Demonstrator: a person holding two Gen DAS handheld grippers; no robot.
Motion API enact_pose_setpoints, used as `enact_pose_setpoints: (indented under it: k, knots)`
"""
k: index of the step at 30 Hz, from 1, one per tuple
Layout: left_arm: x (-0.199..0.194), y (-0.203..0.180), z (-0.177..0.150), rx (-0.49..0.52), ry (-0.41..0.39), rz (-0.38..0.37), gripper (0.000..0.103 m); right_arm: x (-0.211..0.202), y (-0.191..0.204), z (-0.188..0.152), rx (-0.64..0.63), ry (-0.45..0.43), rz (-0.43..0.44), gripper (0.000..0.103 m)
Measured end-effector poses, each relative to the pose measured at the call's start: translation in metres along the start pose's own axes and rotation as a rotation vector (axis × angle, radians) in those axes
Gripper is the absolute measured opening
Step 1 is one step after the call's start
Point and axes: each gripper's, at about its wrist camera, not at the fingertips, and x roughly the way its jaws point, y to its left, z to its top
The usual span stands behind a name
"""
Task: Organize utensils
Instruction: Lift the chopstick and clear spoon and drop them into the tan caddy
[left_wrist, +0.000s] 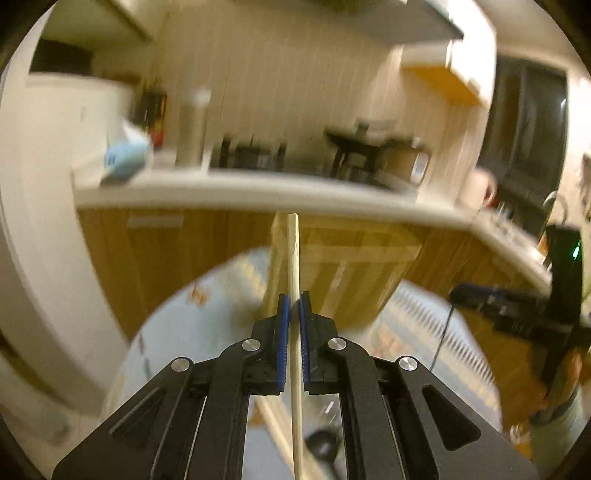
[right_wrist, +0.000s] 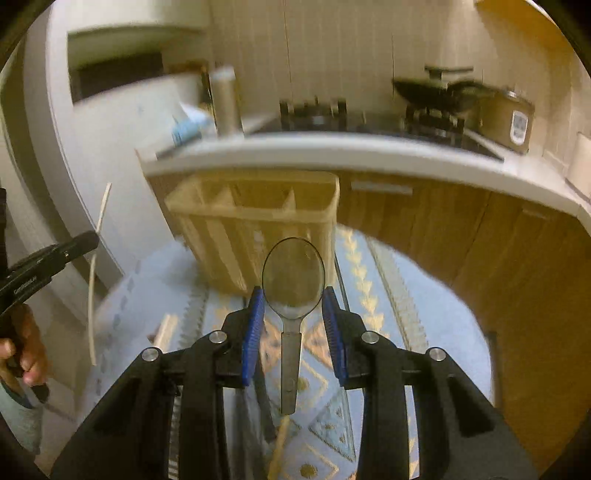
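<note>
My left gripper (left_wrist: 294, 299) is shut on a pale wooden chopstick (left_wrist: 292, 251) that stands upright between its blue pads, lifted above the table. My right gripper (right_wrist: 293, 291) is shut on a metal spoon (right_wrist: 293, 273); the pads press the sides of its bowl and the handle hangs back toward me. A wooden utensil holder (right_wrist: 251, 221) with several compartments stands on the blue patterned tablecloth (right_wrist: 388, 295) just beyond both grippers, also seen as the holder (left_wrist: 343, 266) in the left wrist view. The left gripper (right_wrist: 85, 240) with its chopstick (right_wrist: 99, 218) shows at the far left.
More utensils lie on the cloth below: a chopstick (right_wrist: 166, 328), a dark handle (right_wrist: 266, 406) and a dark spoon (left_wrist: 321, 443). Behind the round table runs a kitchen counter (right_wrist: 369, 155) with a stove (right_wrist: 424, 114) and a pot (right_wrist: 506, 118). A hand (right_wrist: 26, 347) holds the left gripper.
</note>
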Motion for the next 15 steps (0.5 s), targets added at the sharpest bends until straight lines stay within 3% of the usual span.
enact_pose_setpoints:
  k: [7, 10, 15]
  knots:
    - [-0.001, -0.029, 0.071, 0.010, -0.254, -0.078, 0.004, -0.045, 0.006, 0.060, 0.020, -0.237, 0.038, 0.029]
    - [0.005, -0.039, 0.095, 0.003, -0.342, -0.110, 0.004, -0.053, 0.011, 0.088, 0.013, -0.335, -0.011, 0.029]
    - [0.028, -0.044, 0.118, -0.013, -0.428, -0.106, 0.004, -0.037, 0.012, 0.115, 0.013, -0.408, -0.098, 0.029]
